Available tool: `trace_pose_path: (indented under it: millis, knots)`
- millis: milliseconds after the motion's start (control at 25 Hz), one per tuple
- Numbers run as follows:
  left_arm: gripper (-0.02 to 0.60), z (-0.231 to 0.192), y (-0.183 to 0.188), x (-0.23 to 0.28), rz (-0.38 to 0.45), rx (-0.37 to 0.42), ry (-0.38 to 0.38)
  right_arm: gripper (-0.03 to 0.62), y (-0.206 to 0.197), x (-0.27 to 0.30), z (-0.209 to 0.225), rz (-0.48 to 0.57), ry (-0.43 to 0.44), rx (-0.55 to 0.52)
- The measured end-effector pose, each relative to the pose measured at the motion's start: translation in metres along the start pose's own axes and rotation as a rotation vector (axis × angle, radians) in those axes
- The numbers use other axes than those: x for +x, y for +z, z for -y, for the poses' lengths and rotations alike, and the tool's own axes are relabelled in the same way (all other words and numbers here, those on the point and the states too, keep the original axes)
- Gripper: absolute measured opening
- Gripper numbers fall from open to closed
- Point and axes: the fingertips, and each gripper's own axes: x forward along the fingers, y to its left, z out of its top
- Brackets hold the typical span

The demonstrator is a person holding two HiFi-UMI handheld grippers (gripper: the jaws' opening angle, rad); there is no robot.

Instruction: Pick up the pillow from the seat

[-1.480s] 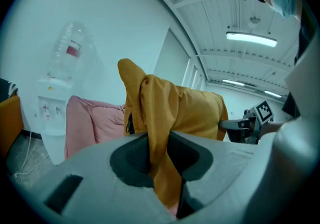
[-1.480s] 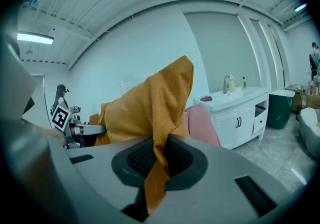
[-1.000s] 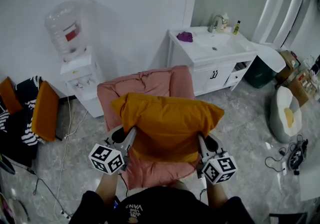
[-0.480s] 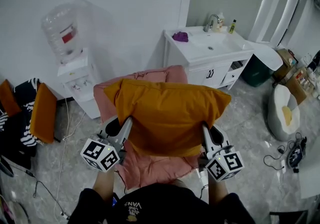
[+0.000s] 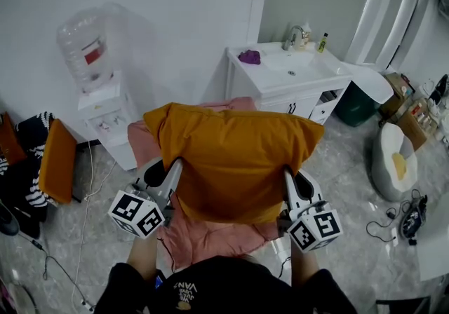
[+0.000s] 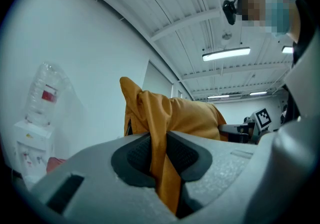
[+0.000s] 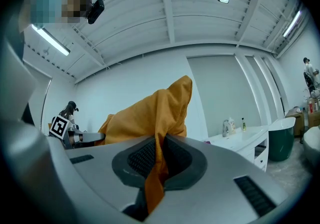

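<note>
An orange pillow (image 5: 235, 158) hangs in the air above the pink-covered seat (image 5: 210, 239), held flat between both grippers. My left gripper (image 5: 177, 167) is shut on the pillow's left edge; in the left gripper view the orange cloth (image 6: 160, 133) is pinched between the dark pads (image 6: 136, 153). My right gripper (image 5: 286, 176) is shut on the pillow's right edge, and the right gripper view shows the fabric (image 7: 160, 118) squeezed between its pads (image 7: 142, 158). The pillow hides most of the seat's back.
A white sink cabinet (image 5: 280, 78) stands behind the seat at the right. A water dispenser (image 5: 95, 88) is at the back left. Orange cushions and striped cloth (image 5: 42, 162) lie at the far left. A white beanbag (image 5: 393, 162) and cables (image 5: 407, 218) sit on the floor at right.
Both grippers have lifted the pillow up off the seat and toward the camera. It now covers more of the pink chair back than before.
</note>
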Motion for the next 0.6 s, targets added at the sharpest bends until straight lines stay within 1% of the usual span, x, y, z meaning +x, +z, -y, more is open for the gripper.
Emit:
trace_pose_path:
  millis: [160,600]
  knots:
    - [0.074,0.0,0.001,0.002,0.007,0.008,-0.004,0.029,0.002,0.002,0.002,0.003,0.003,-0.004]
    - [0.074,-0.008,-0.007,0.004,-0.011,0.002,0.026,0.029,-0.007,0.012,0.005,-0.016,0.017,0.012]
